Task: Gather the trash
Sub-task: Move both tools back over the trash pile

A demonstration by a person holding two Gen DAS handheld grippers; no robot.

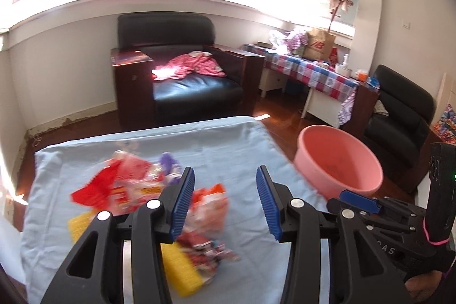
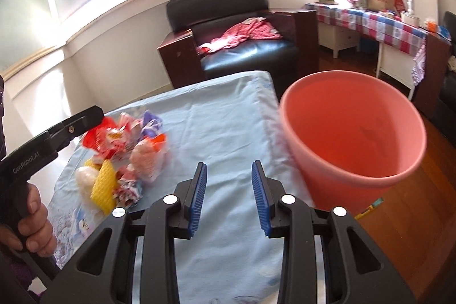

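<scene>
A heap of trash [image 1: 148,190], red, white, purple and yellow wrappers, lies on the light blue cloth [image 1: 222,144] of the table. It also shows in the right wrist view [image 2: 125,158], at the left. My left gripper [image 1: 225,201] is open and empty, hovering above the right part of the heap. A pink bucket [image 1: 339,164] stands off the table's right edge and looks empty; it also shows in the right wrist view [image 2: 353,133]. My right gripper [image 2: 228,195] is open and empty over bare cloth [image 2: 222,127], left of the bucket.
A black armchair [image 1: 182,70] with a pink garment stands beyond the table. A desk with a checked cloth [image 1: 313,70] and clutter is at the back right. Another black chair [image 1: 399,116] stands beyond the bucket. The floor is wood [image 2: 413,212].
</scene>
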